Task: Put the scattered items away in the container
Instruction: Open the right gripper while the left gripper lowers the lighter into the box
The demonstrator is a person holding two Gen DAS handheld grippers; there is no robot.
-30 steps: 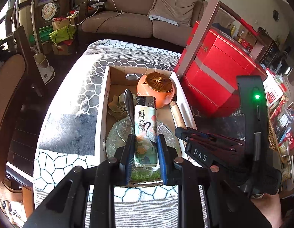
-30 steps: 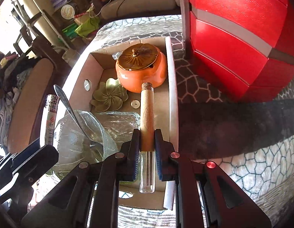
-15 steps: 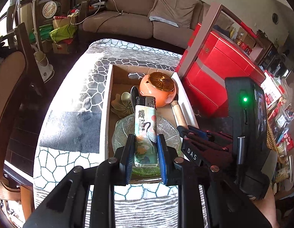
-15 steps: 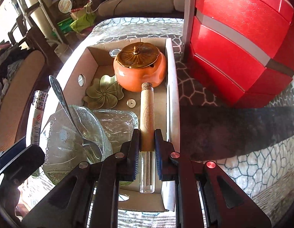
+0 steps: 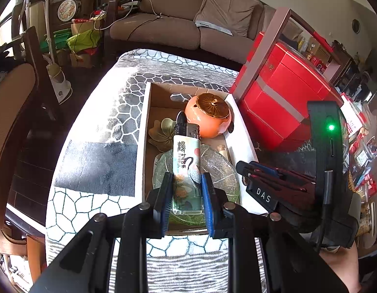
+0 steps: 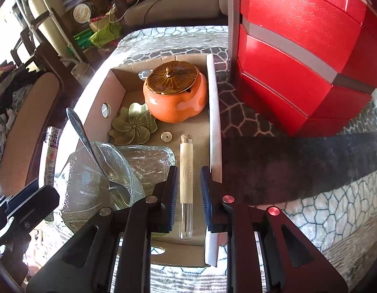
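Observation:
My left gripper (image 5: 186, 175) is shut on a printed lighter (image 5: 187, 161) and holds it above the glass dish (image 5: 222, 171) inside the cardboard box (image 5: 145, 146). My right gripper (image 6: 188, 171) hangs over the box's (image 6: 214, 122) right side, its jaws opening. A corked glass tube with a paper label (image 6: 186, 178) lies on the box floor between them, with a gap on each side. The left wrist view shows the right gripper (image 5: 259, 173) at the box's right wall. At the left of the right wrist view are the lighter (image 6: 50, 156) and the left gripper (image 6: 25, 202).
The box also holds an orange pot with a brown lid (image 6: 175, 95), a green flower dish (image 6: 133, 127), a small disc (image 6: 166, 136) and a glass bowl with a spoon (image 6: 98, 183). A tall red box (image 6: 298, 56) stands right of it on the patterned cloth. A chair (image 5: 13, 112) is at the left.
The right jaws have parted from the tube, which has dropped onto the box floor, its cork farther from the pot. The left gripper still holds the lighter.

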